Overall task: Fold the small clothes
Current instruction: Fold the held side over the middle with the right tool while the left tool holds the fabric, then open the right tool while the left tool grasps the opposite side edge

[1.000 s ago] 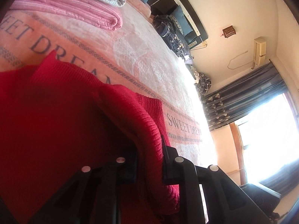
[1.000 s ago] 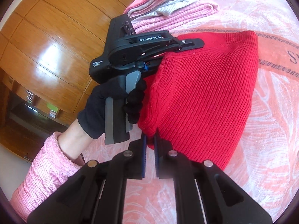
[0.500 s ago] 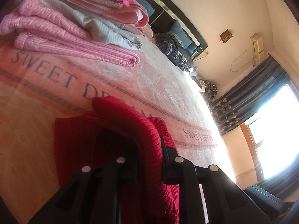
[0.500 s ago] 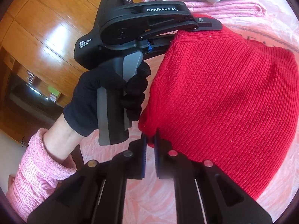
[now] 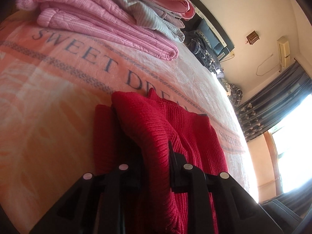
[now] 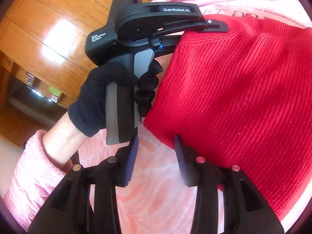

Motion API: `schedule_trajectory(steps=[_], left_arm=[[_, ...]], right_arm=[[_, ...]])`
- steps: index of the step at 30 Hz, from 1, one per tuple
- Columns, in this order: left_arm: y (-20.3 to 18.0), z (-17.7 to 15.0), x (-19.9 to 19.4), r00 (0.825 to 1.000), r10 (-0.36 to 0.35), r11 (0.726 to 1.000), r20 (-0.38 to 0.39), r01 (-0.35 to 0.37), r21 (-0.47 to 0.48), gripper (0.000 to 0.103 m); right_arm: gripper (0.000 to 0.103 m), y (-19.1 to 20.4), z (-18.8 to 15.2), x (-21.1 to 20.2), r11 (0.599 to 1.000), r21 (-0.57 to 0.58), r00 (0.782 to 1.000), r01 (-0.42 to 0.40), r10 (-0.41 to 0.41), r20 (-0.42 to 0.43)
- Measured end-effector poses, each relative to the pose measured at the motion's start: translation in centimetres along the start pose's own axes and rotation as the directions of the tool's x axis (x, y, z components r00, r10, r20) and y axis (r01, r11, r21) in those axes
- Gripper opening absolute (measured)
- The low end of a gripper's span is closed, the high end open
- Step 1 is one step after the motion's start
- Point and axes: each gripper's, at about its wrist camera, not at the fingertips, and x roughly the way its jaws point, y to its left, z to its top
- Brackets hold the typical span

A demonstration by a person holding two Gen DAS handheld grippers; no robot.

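Red sweater point(image 6: 239, 97) — ribbed knit, lying on the pink blanket point(image 5: 58, 89) that covers the bed, its upper edge reaching the printed "SWEET DREAMS" band. Your left gripper point(image 5: 154, 156) is clamped on a thick fold of it; in the left wrist view the bunched knit rises between the two black fingers point(image 5: 176, 161) and drapes over them, with the remaining cloth spread flat toward the right. The right wrist view shows that same gripper from the side at the sweater's top left corner, its fingers reaching over the knit edge, held by your left hand point(image 6: 109, 97) in a black glove, a pink knitted sleeve point(image 6: 33, 175) at the wrist. Your right gripper point(image 6: 156, 152) stands with its jaws apart and holds nothing: the lower left corner of the sweater sits just at the tip of the right-hand finger point(image 6: 180, 156), and bare blanket shows in the gap. Stack of folded clothes point(image 5: 109, 17) — pink and grey-striped pieces, piled on the blanket beyond the sweater, apart from it. Wooden wardrobe panels point(image 6: 44, 31) fill the left of the right wrist view. Dark curtains point(image 5: 273, 105) hang by a bright window at the far side of the room.
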Motion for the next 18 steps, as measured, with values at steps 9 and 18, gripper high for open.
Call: schedule_trajectory(steps=[9,18], left_arm=[[-1.3,1.0,-0.3,0.997,0.042,0.999,0.060,-0.041,-0.020,0.028],[-0.6,0.7,-0.1,0.971,0.226,0.971,0.082,-0.231,0.055,0.021]], right_arm=[[0.040,-5.1,-2.7,-8.5,0.988,0.042,0.984,0.148,-0.151,0.091],[0.037,-8.1,-5.2,-9.3,0.986,0.119,0.988,0.114,-0.125,0.093]])
